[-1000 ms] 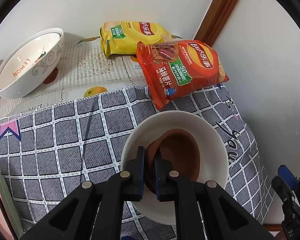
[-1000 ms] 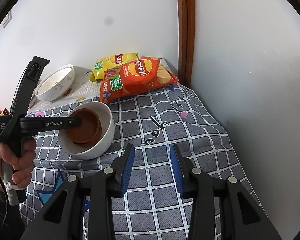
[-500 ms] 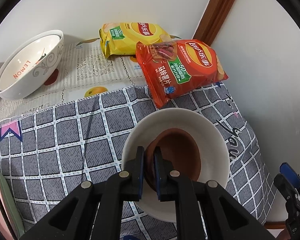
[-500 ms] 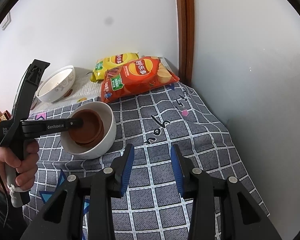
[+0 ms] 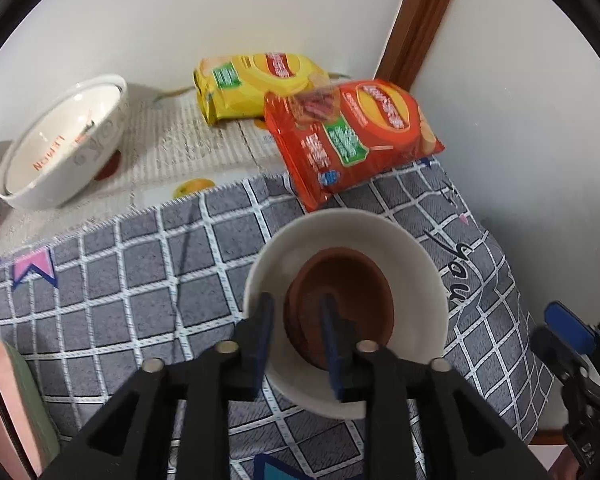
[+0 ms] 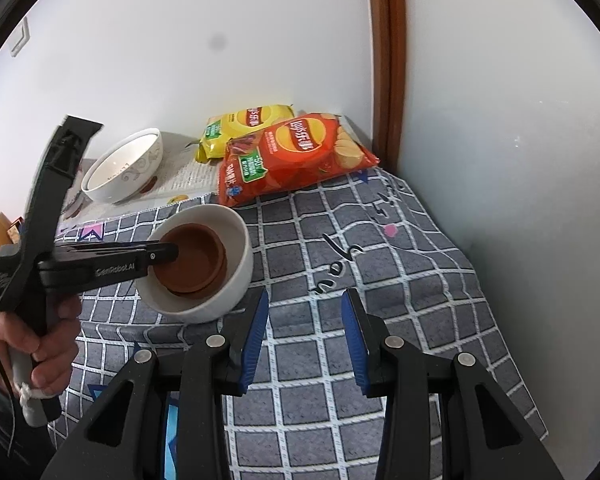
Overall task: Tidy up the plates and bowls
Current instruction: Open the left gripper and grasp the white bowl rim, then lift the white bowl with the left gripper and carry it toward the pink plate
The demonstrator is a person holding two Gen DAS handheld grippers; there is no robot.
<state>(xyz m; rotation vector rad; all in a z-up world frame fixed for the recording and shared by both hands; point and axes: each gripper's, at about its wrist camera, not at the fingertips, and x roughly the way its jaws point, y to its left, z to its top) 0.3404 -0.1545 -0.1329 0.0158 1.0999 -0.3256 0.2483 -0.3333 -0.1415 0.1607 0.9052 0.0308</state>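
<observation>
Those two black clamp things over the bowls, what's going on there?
A person is tidying dishes with a hand-held gripper in each hand. The left hand-held gripper is open around the near edge of the brown dishes stacked inside a white bowl. The right hand-held gripper is open, holding nothing, above the checked cloth.

Left gripper point(image 5: 294, 322) with jaws parted, fingers dipped inside the white bowl point(image 5: 416, 252), right gripper point(image 6: 305, 322) jaws spread wide, hovering just beside that bowl, empty, person's hand point(image 6: 32, 340) gripping the left handle
</observation>
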